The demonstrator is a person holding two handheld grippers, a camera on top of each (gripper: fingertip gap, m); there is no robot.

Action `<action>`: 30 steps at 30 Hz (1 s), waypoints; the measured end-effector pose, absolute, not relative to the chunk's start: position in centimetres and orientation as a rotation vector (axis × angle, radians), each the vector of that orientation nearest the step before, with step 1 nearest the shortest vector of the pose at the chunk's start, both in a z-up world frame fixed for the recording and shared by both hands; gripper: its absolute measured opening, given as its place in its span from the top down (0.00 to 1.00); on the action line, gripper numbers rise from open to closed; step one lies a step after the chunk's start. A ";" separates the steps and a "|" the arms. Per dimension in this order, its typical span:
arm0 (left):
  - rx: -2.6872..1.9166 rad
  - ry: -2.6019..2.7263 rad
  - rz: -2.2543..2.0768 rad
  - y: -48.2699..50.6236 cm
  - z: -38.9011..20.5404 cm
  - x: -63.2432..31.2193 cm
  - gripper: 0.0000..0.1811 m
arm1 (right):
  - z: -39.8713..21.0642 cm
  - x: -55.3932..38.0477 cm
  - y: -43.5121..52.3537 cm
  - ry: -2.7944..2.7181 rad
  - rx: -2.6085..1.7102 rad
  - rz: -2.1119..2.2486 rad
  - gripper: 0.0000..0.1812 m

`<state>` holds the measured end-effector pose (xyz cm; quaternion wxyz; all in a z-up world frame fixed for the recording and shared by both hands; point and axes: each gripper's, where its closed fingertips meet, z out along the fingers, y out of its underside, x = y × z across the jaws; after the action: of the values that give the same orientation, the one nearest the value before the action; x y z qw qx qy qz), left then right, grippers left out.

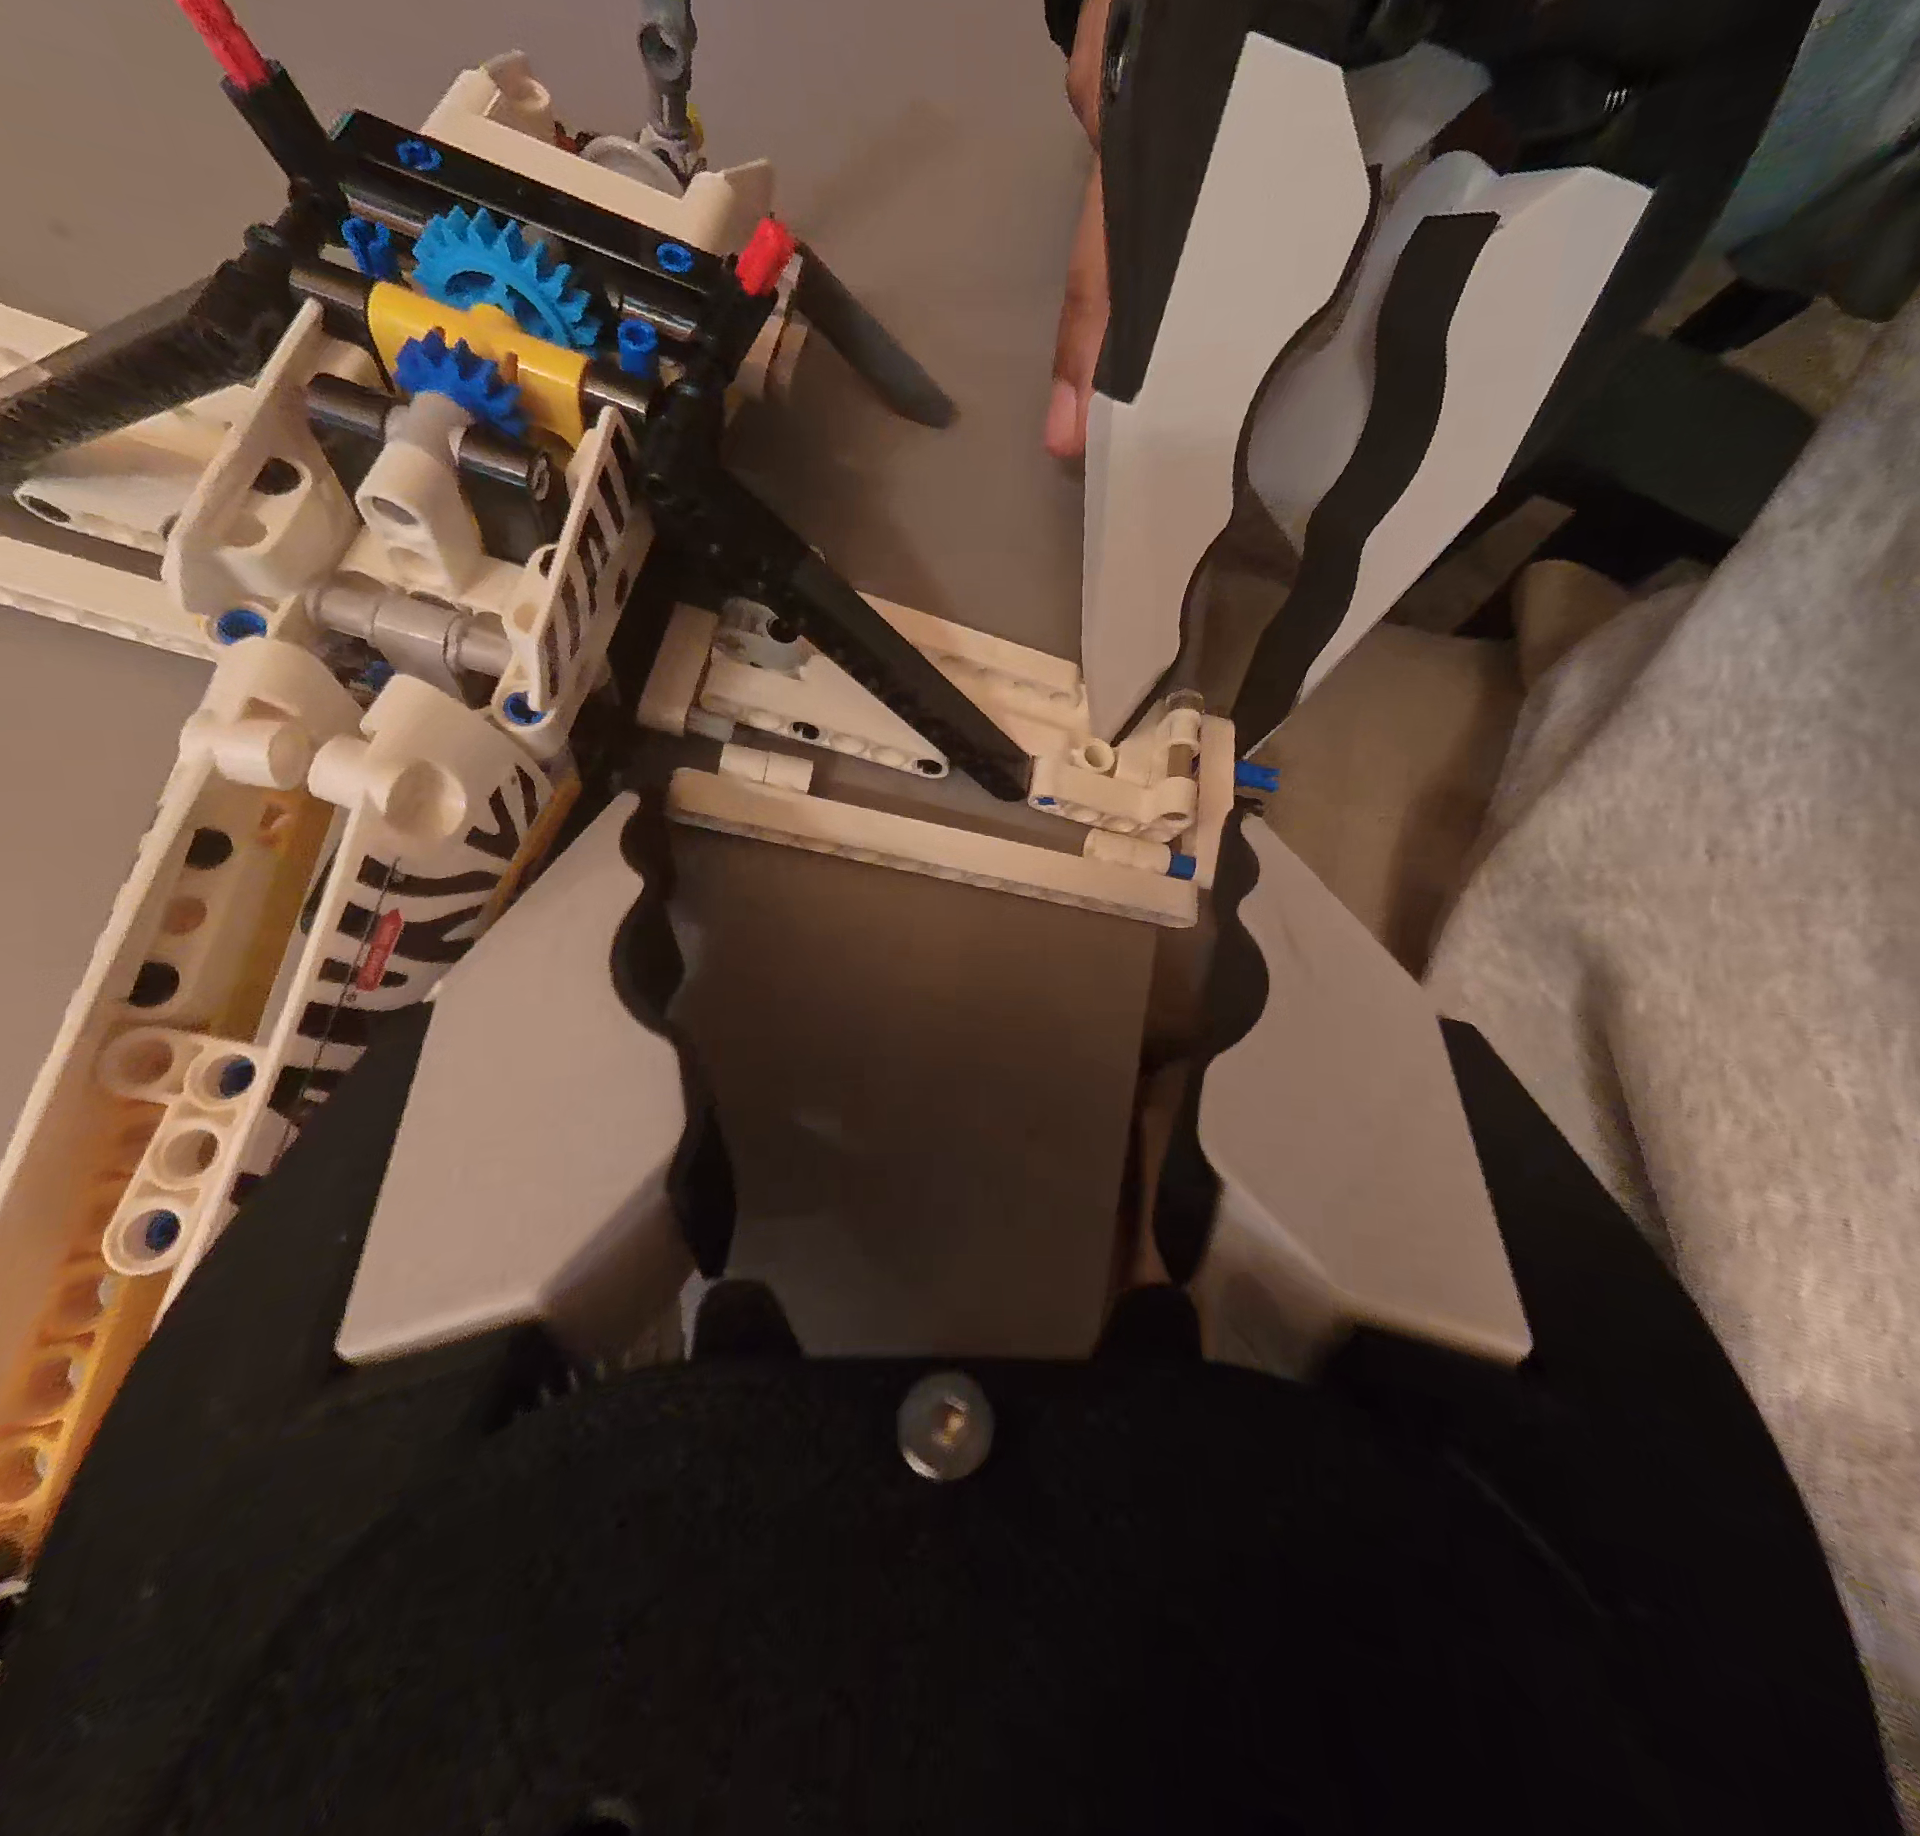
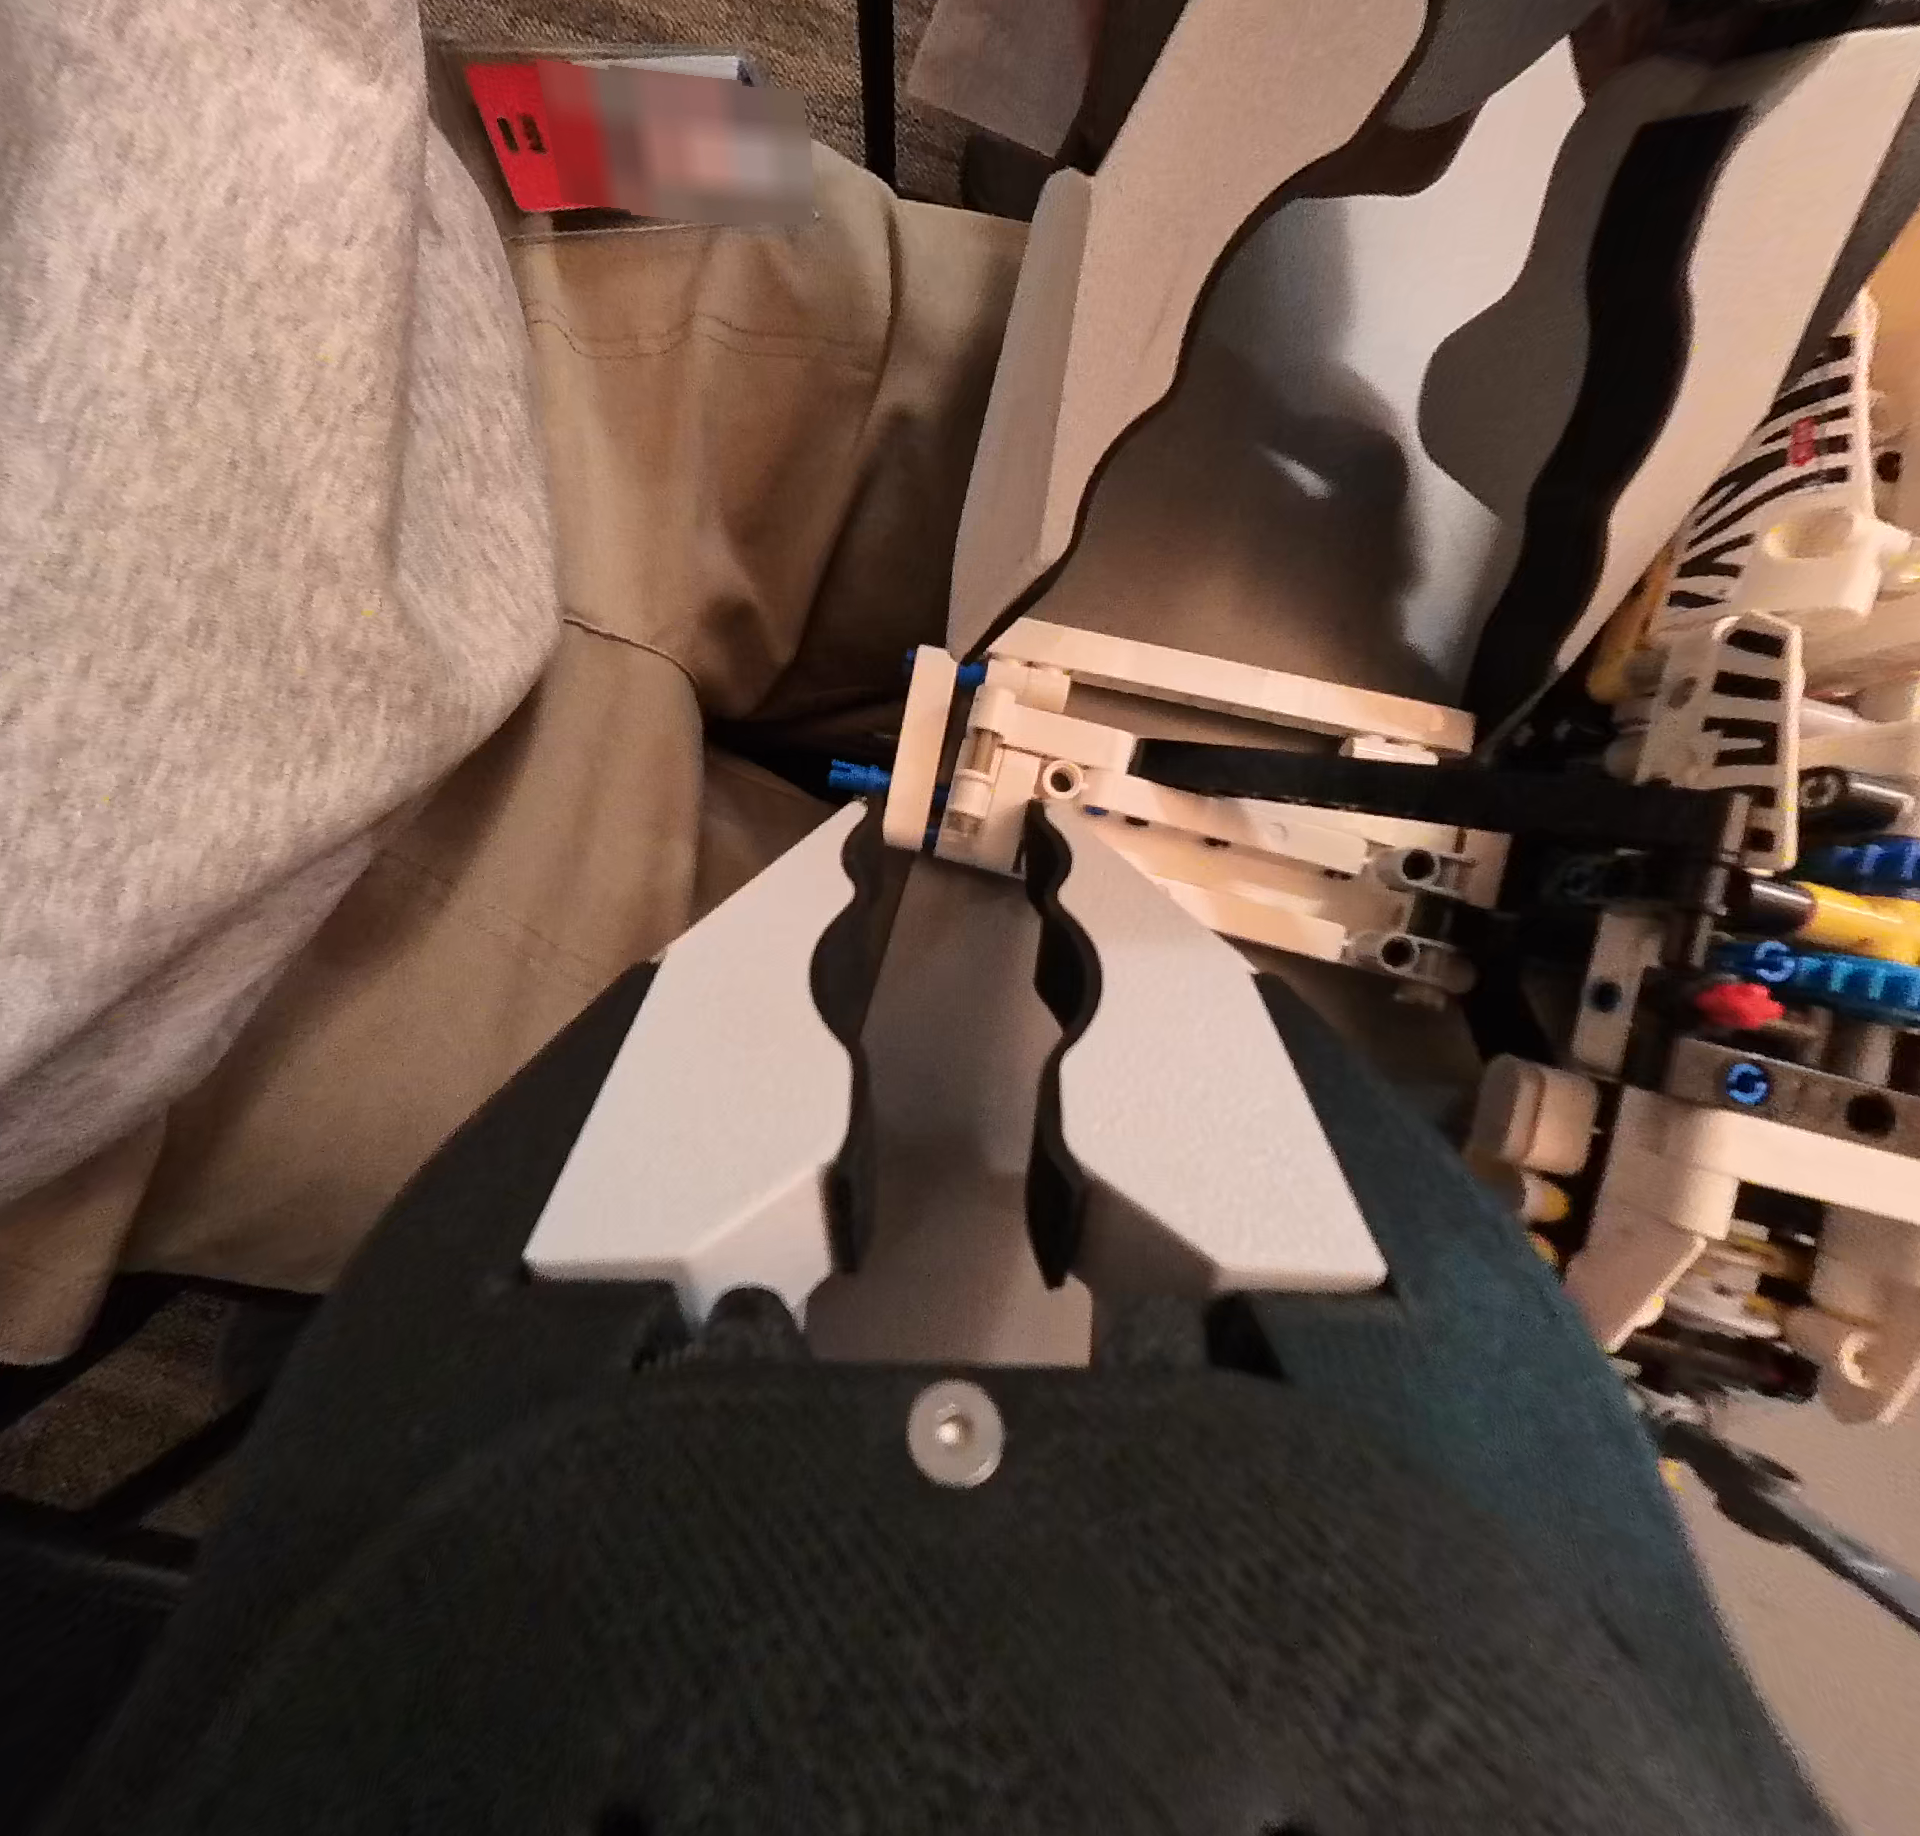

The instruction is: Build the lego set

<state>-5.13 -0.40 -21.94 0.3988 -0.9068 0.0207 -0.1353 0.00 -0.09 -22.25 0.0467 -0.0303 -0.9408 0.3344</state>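
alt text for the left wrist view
The left gripper jaws straddle a white wing section of a lego aircraft model, while the right gripper pinches the wing's tip from above. Blue gears sit atop the model, on a grey table.

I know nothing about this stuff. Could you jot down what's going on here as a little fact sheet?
Being built: lego model, white with blue gears
Left tool: clamped across the model's white frame
Right tool: tips flank the frame's corner piece; grip unclear
Surface: grey table
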 end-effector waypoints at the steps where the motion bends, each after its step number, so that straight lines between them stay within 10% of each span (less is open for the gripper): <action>1: -2.295 0.052 -0.343 -0.4 -21.9 -5.2 0.44 | -22.2 0.0 -0.1 -2.870 -0.101 1.024 0.86; 30: -2.307 0.068 -0.240 0.1 -21.9 -4.7 0.33 | -22.2 -0.1 -0.2 -2.823 -0.118 1.031 0.86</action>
<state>-4.74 0.12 -21.86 0.3993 -0.9115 0.0268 -0.0949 -0.08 -0.22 -22.18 0.0667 -0.0391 -0.9365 0.3421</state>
